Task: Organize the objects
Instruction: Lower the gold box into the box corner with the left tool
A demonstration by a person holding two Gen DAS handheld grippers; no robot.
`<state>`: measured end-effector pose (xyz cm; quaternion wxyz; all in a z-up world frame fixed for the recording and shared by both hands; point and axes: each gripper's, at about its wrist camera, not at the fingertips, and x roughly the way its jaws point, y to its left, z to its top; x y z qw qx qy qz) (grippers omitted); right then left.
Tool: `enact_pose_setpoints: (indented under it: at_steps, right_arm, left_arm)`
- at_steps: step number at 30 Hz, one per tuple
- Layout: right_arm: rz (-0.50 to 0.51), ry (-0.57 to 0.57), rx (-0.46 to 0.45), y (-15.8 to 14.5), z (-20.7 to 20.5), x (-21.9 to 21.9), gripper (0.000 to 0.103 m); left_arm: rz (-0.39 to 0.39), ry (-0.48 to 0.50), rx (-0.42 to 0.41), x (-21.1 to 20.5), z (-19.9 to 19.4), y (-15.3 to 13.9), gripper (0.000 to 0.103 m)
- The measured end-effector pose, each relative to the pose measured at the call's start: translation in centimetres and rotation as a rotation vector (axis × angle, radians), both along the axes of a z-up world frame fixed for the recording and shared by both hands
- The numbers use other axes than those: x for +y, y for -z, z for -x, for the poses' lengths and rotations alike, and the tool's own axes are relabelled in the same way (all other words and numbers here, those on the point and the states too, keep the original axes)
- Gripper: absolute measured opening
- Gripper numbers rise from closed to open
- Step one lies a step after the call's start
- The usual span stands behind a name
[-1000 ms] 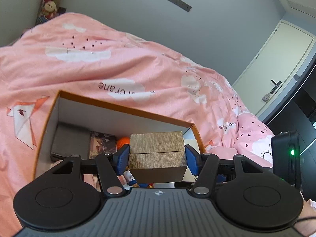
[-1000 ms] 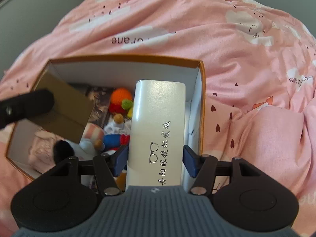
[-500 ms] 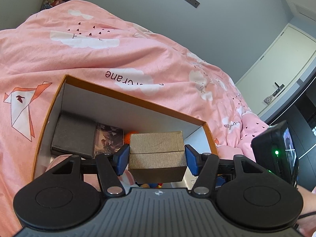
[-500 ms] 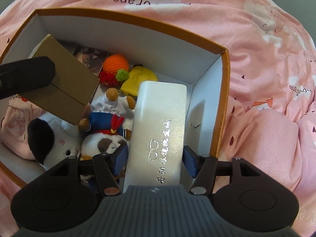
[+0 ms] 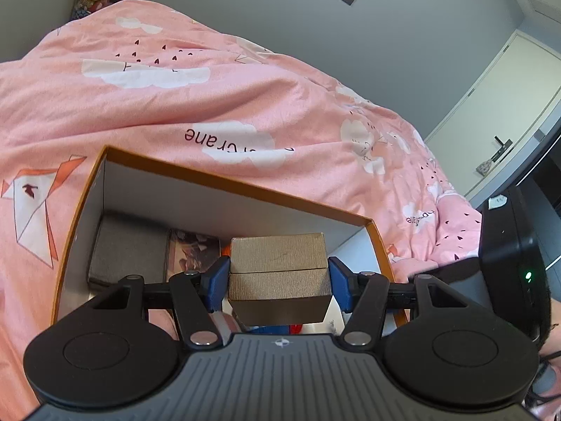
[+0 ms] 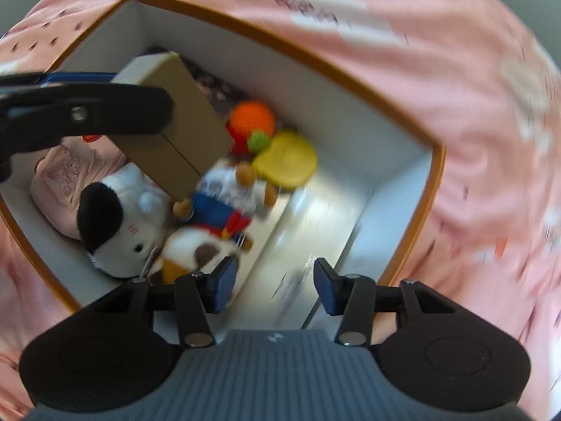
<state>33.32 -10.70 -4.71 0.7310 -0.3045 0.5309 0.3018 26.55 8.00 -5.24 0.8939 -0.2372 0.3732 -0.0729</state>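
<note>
My left gripper (image 5: 278, 282) is clamped on the brown cardboard box (image 5: 278, 270), both blue pads pressed to its sides, holding it above the open orange-rimmed storage box (image 5: 242, 187) that sits on the pink bedspread (image 5: 210, 80). My right gripper (image 6: 273, 279) has just been narrowing its jaws, and its pads stand clear with nothing pressed between them. Below it the white glasses case (image 6: 301, 231), blurred here, lies along the storage box's right wall beside the plush toys (image 6: 168, 224).
</note>
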Motion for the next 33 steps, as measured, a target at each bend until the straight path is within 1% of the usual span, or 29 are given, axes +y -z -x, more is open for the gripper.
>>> enact_pose_setpoints:
  at_steps: [1,2,3,5,7,12,15,16,17,18,22,26,28,30,33]
  right_arm:
    - [0.006,-0.030,-0.024,0.0,-0.2,0.2,0.049]
    - [0.009,-0.055,-0.042,0.1,-0.5,0.3,0.045]
    - [0.008,-0.079,-0.054,0.3,-0.9,0.5,0.037]
    - [0.002,-0.115,-0.067,0.7,-1.7,0.8,0.034]
    - [-0.006,-0.140,-0.075,1.1,-2.5,1.2,0.034]
    - [-0.009,-0.156,-0.044,2.6,-4.7,1.7,0.035]
    - [-0.002,-0.179,-0.024,3.3,-5.1,1.9,0.034]
    - [0.006,-0.187,-0.025,3.5,-5.1,1.9,0.032]
    - [0.018,-0.190,-0.027,3.7,-5.1,1.9,0.026]
    - [0.020,-0.180,-0.015,3.7,-5.2,1.7,0.026]
    - [0.029,-0.164,-0.004,3.7,-5.5,1.3,0.025]
    - [0.046,-0.164,0.020,3.4,-5.7,1.2,0.024]
    - [0.028,-0.174,0.013,3.2,-5.5,1.0,0.023]
    - [-0.004,-0.188,-0.007,2.5,-5.0,0.6,0.026]
    - [-0.049,-0.197,-0.022,1.1,-4.1,-0.3,0.027]
  left_arm:
    - [-0.001,0.001,-0.001,0.0,-0.2,-0.1,0.067]
    - [-0.001,0.003,-0.003,-0.1,-0.4,-0.2,0.067]
    - [-0.002,0.004,-0.004,-0.2,-0.6,-0.3,0.067]
    - [-0.010,0.007,-0.005,-0.3,-1.1,-0.4,0.067]
    - [-0.020,0.012,-0.002,-0.5,-1.7,-0.4,0.067]
    - [-0.038,0.022,0.014,-0.7,-3.1,-0.1,0.067]
    - [-0.033,0.027,0.026,-0.7,-3.8,0.3,0.067]
    - [-0.031,0.030,0.032,-0.7,-4.0,0.5,0.067]
    - [-0.030,0.033,0.036,-0.7,-4.2,0.6,0.067]
    - [-0.029,0.036,0.038,-0.8,-4.3,0.7,0.067]
    - [-0.025,0.042,0.046,-1.0,-4.6,0.9,0.067]
    - [-0.004,0.035,0.061,-0.9,-4.8,1.1,0.067]
    - [0.000,0.030,0.067,-1.0,-4.9,1.1,0.067]
    - [0.000,0.028,0.066,-1.4,-5.0,1.1,0.067]
    - [-0.003,0.036,0.063,-2.5,-5.4,1.2,0.067]
